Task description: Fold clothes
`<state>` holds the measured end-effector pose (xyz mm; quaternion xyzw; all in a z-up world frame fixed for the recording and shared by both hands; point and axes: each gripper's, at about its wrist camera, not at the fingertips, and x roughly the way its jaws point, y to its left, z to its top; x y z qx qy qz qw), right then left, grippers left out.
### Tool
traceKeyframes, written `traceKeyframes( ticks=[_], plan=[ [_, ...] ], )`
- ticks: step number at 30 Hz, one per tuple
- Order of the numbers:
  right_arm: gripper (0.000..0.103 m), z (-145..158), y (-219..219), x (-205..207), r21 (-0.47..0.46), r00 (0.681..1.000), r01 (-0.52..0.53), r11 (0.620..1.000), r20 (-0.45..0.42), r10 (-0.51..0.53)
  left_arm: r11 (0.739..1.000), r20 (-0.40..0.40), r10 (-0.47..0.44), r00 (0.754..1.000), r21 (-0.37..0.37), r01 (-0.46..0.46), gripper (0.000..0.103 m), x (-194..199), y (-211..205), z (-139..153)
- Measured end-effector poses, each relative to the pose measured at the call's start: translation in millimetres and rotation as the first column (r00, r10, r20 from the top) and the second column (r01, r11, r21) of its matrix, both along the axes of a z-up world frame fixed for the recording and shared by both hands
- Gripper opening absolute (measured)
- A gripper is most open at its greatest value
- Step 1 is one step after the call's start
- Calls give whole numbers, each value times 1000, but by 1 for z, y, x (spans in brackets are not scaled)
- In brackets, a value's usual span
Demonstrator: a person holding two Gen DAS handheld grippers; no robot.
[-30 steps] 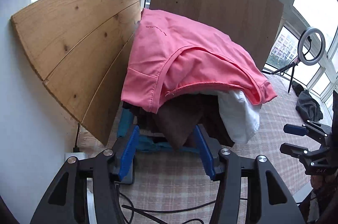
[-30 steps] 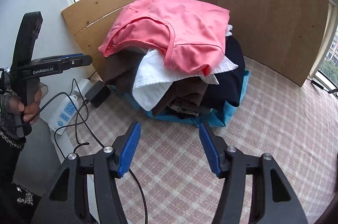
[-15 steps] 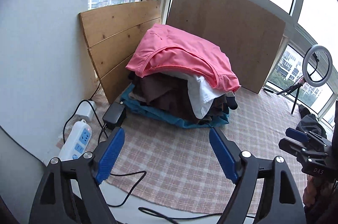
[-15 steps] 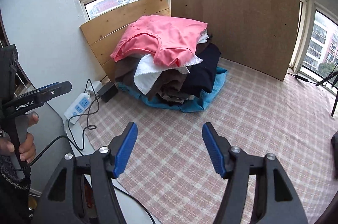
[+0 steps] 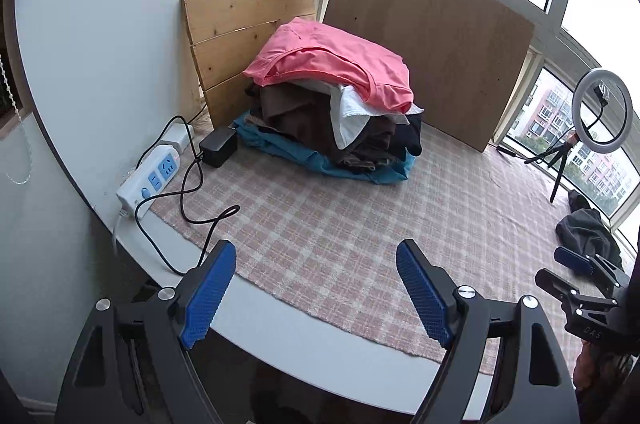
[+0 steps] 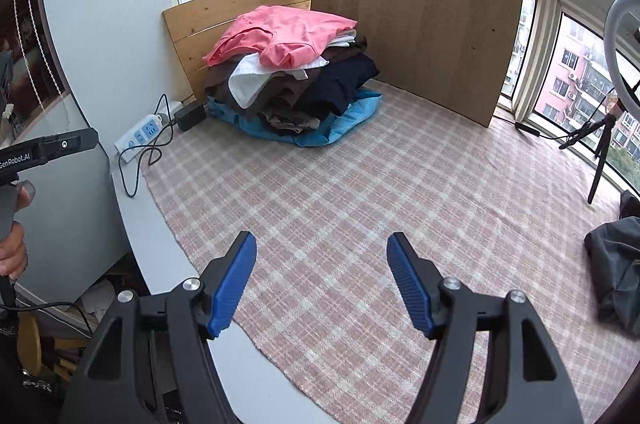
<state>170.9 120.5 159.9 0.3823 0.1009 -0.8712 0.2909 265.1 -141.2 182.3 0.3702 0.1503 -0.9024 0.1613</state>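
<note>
Left gripper point(image 5: 316, 288) spread wide, blue pads point(image 5: 208, 294) bare, nothing between them, hanging over the near edge of the checked cloth point(image 5: 360, 224). Right gripper point(image 6: 322, 282) likewise empty, jaws opening, pads point(image 6: 410, 286) clear of the cloth below. Seen from the left wrist camera, right gripper low at the right edge; seen from the right wrist camera, a hand point(image 6: 12, 244) on the left gripper's handle at the left edge. Cloth spread over a white table point(image 5: 320, 344), its near hem short of the table edge. Pile of clothes point(image 5: 340, 116) well beyond both grippers, at the far corner of the cloth: pink top point(image 5: 332, 62) uppermost, white garment point(image 5: 352, 114) poking out beneath, brown and dark layers under that, blue piece point(image 6: 344, 124) at the bottom. Pile backed by a slatted wooden board point(image 5: 232, 36) and a brown panel point(image 5: 440, 44). Left of pile, black adapter point(image 5: 218, 146), white power strip point(image 5: 150, 178), looped black cable point(image 5: 188, 192). Far right, ring light point(image 5: 602, 108) on a small tripod, dark garment point(image 6: 618, 264) crumpled on the cloth.
</note>
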Motion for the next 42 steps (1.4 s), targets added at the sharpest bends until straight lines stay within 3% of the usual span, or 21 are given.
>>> traceKeyframes(
  ticks=[8,14,24,31,42],
  plan=[
    [67,-1,30,10,3,999,31,1000,-23,-31,998,5,10,1000,-61,-10,81,11,23,8],
    [67,0,44,13,-37,996,79,996,-35,-80,1000,-1,10,1000,-19,-10,81,17,23,15],
    [67,1,60,17,-83,991,126,989,-29,-129,997,16,44,999,-57,-43,81,29,28,19],
    [67,0,54,28,-57,993,106,993,-53,-109,993,-37,59,998,-95,-62,81,45,28,25],
    [67,6,58,38,-86,990,119,989,-67,-124,996,-48,80,996,-28,-82,82,51,19,32]
  ],
)
